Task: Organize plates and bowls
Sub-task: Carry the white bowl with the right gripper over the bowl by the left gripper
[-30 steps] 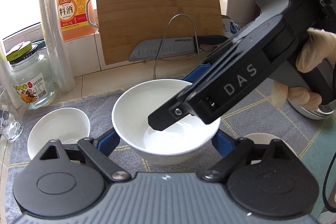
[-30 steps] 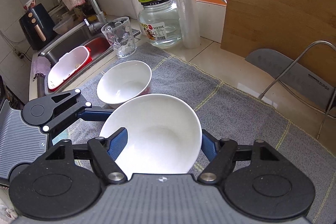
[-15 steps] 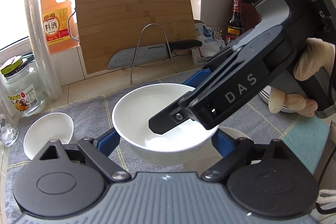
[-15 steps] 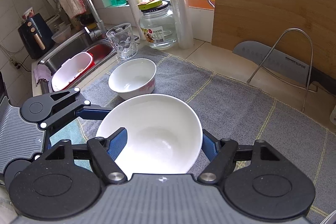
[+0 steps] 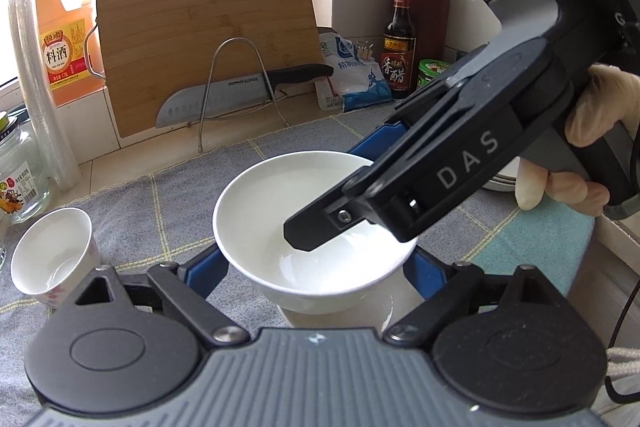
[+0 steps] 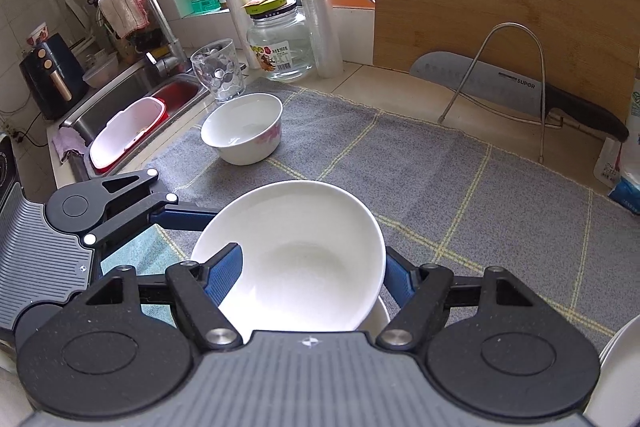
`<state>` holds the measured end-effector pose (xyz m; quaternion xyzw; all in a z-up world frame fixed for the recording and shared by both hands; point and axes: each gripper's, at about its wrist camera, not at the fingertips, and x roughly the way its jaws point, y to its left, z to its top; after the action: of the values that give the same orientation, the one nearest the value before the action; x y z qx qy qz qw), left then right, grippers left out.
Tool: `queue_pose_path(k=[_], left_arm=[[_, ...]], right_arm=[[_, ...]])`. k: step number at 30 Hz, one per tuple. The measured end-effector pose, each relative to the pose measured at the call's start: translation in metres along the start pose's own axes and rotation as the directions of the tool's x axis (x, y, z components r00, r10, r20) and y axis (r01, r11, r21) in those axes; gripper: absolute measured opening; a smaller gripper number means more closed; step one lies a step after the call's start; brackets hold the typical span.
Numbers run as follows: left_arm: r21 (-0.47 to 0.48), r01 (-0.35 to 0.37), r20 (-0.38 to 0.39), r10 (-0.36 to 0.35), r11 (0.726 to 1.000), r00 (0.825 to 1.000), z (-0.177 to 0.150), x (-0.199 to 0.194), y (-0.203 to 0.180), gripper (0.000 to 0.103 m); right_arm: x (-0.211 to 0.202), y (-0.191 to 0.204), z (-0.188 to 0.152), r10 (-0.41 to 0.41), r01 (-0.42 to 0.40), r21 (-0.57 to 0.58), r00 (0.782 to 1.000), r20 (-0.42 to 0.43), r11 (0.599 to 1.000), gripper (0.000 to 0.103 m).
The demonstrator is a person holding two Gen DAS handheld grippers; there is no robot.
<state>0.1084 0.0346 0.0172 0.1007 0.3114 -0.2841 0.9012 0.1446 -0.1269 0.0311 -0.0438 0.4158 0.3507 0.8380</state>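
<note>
Bowl work at a kitchen desk: the large white bowl (image 5: pixel 312 227) is held off the grey checked mat (image 6: pixel 440 187), gripped from two sides at once. The left gripper (image 5: pixel 314 261) has its blue fingers (image 5: pixel 206 267) spread wide, one against each side of the bowl's lower wall, so they are clamped across its body. The right gripper (image 6: pixel 311 255) comes in from the right in a gloved hand (image 5: pixel 592 131). One of its fingers reaches down inside the bowl and the other sits outside the rim, so they are closed on the wall between them. The bowl tilts slightly towards the right wrist camera.

Directly beneath the bowl, part of another white dish (image 5: pixel 384 311) shows on the mat. How close the two are cannot be told.

A small white bowl (image 6: pixel 242 135) with a pink pattern stands upright on the far left part of the mat, well apart from the held one and near a clear glass tumbler (image 6: pixel 218 71). A stack of white plates (image 5: pixel 504 179) sits at the right edge, behind the right gripper.

At the far side, a bamboo cutting board (image 5: pixel 204 39) leans against the wall. A knife (image 5: pixel 240 95) rests on a wire stand in front of it. To the left stand a glass jar (image 6: pixel 280 47) and an orange bottle (image 5: pixel 64 39).
</note>
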Motion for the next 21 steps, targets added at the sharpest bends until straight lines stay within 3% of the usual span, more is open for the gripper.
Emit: queue_pose_path(k=[21], left_arm=[[0.015, 0.053, -0.074, -0.052, 0.998, 0.996, -0.011, 0.01, -0.012, 0.093]], right_arm=[[-0.001, -0.002, -0.031, -0.016, 0.017, 0.032, 0.999, -0.04, 0.999, 0.079]])
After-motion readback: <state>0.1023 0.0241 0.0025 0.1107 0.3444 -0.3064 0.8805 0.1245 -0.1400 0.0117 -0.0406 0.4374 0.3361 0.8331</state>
